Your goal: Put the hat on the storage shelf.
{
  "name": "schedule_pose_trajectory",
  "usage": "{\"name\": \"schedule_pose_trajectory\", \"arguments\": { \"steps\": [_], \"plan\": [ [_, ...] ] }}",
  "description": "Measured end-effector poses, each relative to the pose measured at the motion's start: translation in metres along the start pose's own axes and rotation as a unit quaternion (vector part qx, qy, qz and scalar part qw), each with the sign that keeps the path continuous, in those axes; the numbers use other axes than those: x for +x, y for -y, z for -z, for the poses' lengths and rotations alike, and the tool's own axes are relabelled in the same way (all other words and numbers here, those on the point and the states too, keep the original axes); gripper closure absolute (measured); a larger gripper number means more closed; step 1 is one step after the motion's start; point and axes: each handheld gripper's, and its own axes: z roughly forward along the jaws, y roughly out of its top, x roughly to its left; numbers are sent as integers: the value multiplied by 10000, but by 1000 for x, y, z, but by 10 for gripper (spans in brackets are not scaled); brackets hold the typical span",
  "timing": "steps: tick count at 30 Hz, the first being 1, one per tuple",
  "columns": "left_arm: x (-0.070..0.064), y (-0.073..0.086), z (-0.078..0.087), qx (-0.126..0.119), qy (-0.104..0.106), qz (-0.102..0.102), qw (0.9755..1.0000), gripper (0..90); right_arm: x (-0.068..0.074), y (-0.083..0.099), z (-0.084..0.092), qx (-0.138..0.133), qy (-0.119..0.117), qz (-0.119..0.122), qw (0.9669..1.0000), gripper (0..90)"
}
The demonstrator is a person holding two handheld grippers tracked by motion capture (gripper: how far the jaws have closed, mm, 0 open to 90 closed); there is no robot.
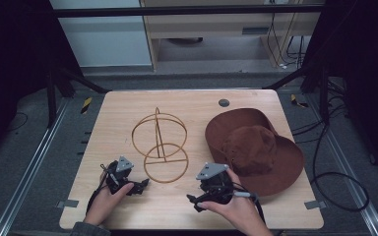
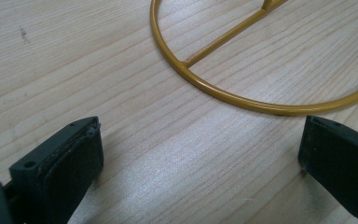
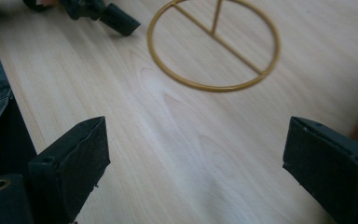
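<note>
A gold wire hat stand (image 1: 159, 143) is seen standing upright near the middle of the wooden table (image 1: 113, 113), its round base ring resting flat on the wood and its hoops rising above. A brown wide-brimmed hat (image 1: 256, 150) is laid crown up on the table to the right of the stand, apart from it. The left gripper (image 1: 139, 186) is held low over the near edge, just beside the base ring; in the left gripper view its jaws are spread wide with nothing between them, and the ring (image 2: 242, 95) is seen just ahead of them. The right gripper (image 1: 195, 200) is held near the front edge, between the stand and the hat's brim; its jaws are likewise seen wide apart and empty in the right gripper view, with the ring (image 3: 214, 44) farther off. Neither thing is gripped yet, so the work is judged to be at its opening, the approach. The hat is presumably meant to be set on the stand; for that, the brim must be taken between the right jaws, and the stand's base may need to be steadied by the left gripper so that the light wire frame is not tipped
</note>
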Motion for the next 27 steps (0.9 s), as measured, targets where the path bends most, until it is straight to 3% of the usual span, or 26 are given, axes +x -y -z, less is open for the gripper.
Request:
{"name": "schedule_pose_trajectory", "arguments": {
  "steps": [4,13,20,27],
  "plan": [
    [0,0,0,0,13,-15,10000,0,-20,-7,19,95,286,-68,9995,70],
    [0,0,0,0,21,-21,10000,0,-55,-16,56,140,583,-187,9980,65],
    [0,0,0,1,18,-22,10000,0,-90,-5,76,341,630,-412,9966,58],
    [0,0,0,-1,18,-21,10000,0,-121,5,92,540,858,-625,9929,114]
  ]
}}
